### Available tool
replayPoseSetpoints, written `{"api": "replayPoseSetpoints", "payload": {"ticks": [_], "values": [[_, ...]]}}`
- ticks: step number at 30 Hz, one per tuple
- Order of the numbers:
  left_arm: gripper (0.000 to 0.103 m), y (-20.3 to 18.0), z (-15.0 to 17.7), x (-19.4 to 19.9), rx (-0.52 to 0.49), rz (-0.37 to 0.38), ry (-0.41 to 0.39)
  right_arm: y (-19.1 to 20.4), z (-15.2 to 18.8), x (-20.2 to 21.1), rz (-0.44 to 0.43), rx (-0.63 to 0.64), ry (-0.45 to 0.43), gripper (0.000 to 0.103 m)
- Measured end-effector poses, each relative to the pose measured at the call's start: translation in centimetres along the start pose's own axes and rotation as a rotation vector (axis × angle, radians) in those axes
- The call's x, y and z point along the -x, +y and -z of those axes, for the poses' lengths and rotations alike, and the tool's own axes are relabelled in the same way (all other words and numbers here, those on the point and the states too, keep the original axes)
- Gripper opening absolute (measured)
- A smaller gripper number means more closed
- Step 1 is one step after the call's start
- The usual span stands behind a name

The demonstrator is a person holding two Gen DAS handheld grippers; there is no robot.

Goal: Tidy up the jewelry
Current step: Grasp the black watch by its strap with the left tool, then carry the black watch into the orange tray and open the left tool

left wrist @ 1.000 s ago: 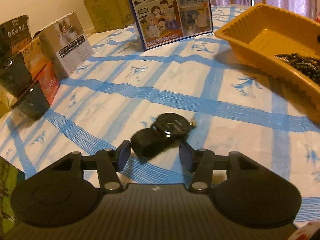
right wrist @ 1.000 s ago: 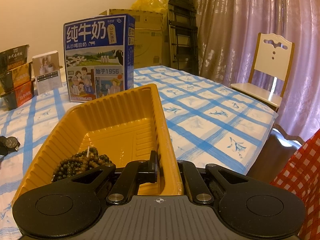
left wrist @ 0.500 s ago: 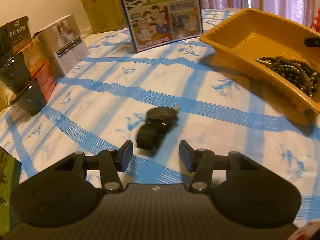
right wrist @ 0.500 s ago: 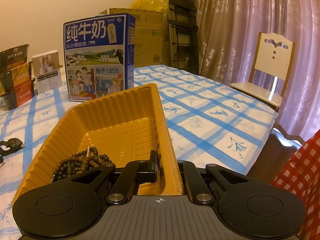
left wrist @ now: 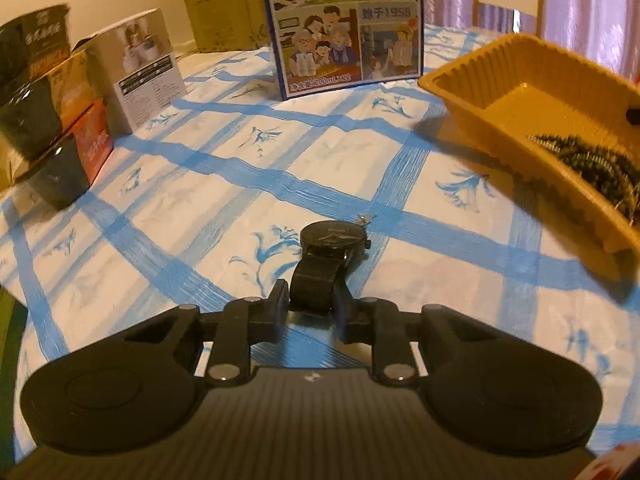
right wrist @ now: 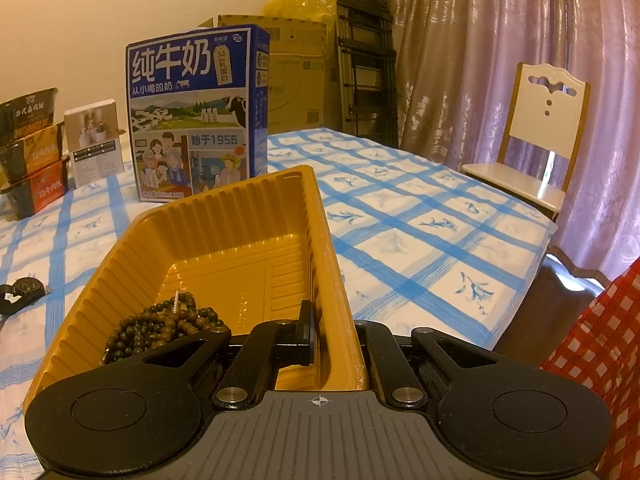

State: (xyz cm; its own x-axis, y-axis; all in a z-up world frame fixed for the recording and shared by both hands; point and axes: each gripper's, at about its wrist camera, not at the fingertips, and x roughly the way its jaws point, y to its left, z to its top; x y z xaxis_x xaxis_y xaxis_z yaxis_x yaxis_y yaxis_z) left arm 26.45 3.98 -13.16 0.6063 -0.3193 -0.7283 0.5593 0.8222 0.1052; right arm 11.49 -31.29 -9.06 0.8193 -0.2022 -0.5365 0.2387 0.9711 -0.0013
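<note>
Wristwatch (left wrist: 334, 240): black, lying on the blue-checked tablecloth (left wrist: 200, 216), dial facing up, looped strap (left wrist: 314, 284) turned toward the left gripper (left wrist: 310, 306). Well apart from the yellow tray (left wrist: 500, 92), which sits off to the right.

Left tongs: closing at this moment, strap loop between the fingertips. Both pads appear to touch the strap's sides; whether the pinch is firm cannot be told. Strap judged the chosen hold because it stands up from the cloth, while the flat dial offers little to catch.

Right gripper (right wrist: 334, 342): clenched on the near right wall of the yellow tray (right wrist: 332, 280), one finger (right wrist: 306, 334) inside, the other hidden outside the wall. Hold judged a steadying one, keeping the light plastic tray from sliding while pieces go in.

Bead necklace (right wrist: 160, 330): already heaped in the tray's near left corner, far half of the floor bare. Room enough for the watch.

Milk carton (right wrist: 196, 116) and stacked boxes (left wrist: 44, 120): standing at the far edge, clear of the path from watch to tray.

Step in hand, as judged: securing the watch for transfer. Risk noted: a soft strap may let the heavier dial swing or slip on lifting.
</note>
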Motion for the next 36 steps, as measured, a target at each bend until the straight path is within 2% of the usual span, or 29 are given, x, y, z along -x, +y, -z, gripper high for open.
{"api": "replayPoseSetpoints", "payload": {"ticks": [10, 19, 25, 30, 36], "values": [[0.020, -1.7, 0.7, 4.1, 0.159, -0.058, -0.030, 0.1, 0.0, 0.0, 0.000, -0.001, 0.000, 0.005], [0.020, -3.5, -0.6, 8.0, 0.265, -0.074, -0.062, 0.2, 0.1, 0.1, -0.003, -0.005, 0.005, 0.005], [0.020, -4.9, -1.8, 9.4, 0.280, -0.053, -0.060, 0.2, 0.2, 0.1, -0.004, -0.009, 0.006, 0.005], [0.020, -6.8, -3.4, 10.9, 0.268, -0.005, -0.109, 0.2, 0.2, 0.1, -0.004, -0.012, 0.007, 0.005], [0.020, -9.9, -6.8, 11.7, 0.243, 0.095, -0.184, 0.3, 0.2, 0.2, -0.006, -0.018, 0.008, 0.005]]}}
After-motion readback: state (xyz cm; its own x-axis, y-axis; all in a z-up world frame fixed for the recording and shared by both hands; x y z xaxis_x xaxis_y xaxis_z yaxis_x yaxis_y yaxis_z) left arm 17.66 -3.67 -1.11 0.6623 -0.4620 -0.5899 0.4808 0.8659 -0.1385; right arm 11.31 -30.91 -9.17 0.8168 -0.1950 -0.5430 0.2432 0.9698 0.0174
